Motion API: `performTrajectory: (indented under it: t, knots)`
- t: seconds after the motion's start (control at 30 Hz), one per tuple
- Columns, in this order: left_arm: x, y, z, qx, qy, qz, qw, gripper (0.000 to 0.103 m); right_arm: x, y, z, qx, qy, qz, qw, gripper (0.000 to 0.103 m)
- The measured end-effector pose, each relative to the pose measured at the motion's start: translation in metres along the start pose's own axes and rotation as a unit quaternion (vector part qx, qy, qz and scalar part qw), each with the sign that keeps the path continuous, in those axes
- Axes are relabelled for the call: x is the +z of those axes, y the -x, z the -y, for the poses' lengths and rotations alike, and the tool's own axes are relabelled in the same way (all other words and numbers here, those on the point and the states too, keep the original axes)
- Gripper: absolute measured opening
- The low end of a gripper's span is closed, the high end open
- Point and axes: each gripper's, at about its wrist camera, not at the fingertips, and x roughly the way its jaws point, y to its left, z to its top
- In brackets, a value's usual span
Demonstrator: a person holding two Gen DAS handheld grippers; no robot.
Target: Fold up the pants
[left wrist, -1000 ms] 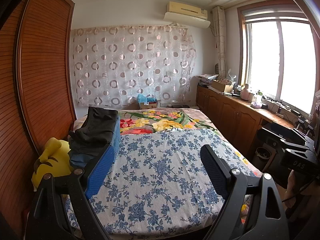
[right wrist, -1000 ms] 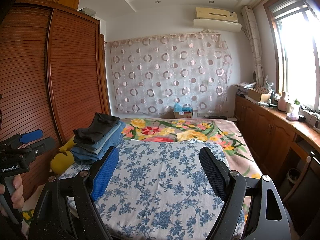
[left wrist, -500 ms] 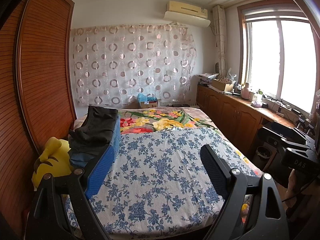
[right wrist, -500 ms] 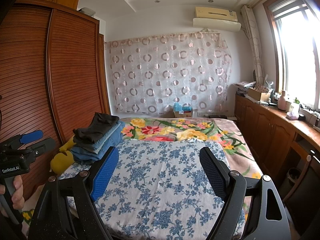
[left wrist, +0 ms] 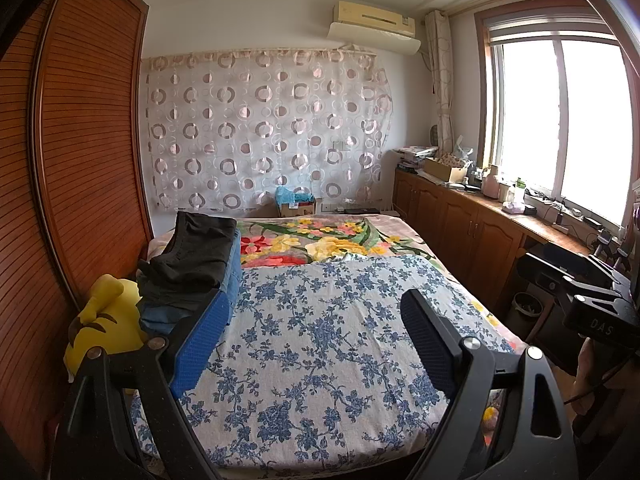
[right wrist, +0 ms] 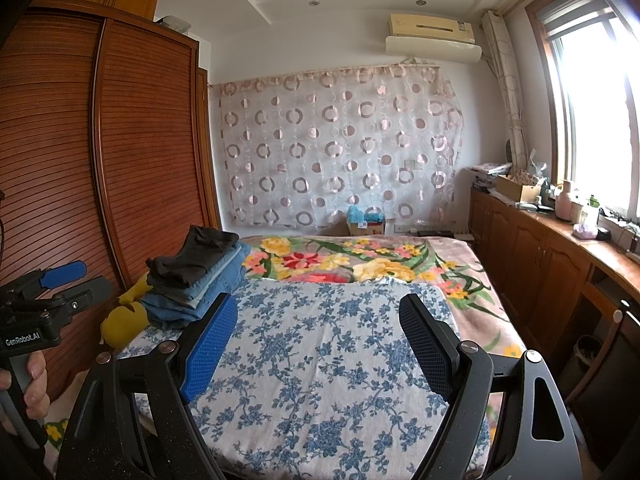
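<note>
A stack of folded pants (left wrist: 188,272) (right wrist: 196,276) sits at the bed's left edge, dark pairs on top of blue jeans. My left gripper (left wrist: 316,312) hovers open above the near end of the bed, nothing between its fingers; the stack lies just beyond its left finger. My right gripper (right wrist: 320,316) is open too, held over the blue-flowered sheet (right wrist: 320,360), with nothing in it. In the right wrist view the left gripper (right wrist: 60,284) shows at the far left, held by a hand. The right gripper's body (left wrist: 580,288) appears at the right edge of the left wrist view.
A yellow plush toy (left wrist: 100,332) lies between the stack and the wooden wardrobe (left wrist: 80,160). A flowered blanket (left wrist: 320,244) covers the far half of the bed. Wooden cabinets (left wrist: 460,224) with clutter run along the right under the window. A cardboard box (left wrist: 296,204) stands by the curtain.
</note>
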Motion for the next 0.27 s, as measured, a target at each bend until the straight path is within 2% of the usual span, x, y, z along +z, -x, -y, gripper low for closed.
performTrajectory:
  t: [0.27]
  knots:
    - [0.0003, 0.0001, -0.0001, 0.000, 0.000, 0.000, 1.0000, 0.088, -0.0010, 0.0008, -0.0013, 0.000, 0.000, 0.000, 1.000, 0.084]
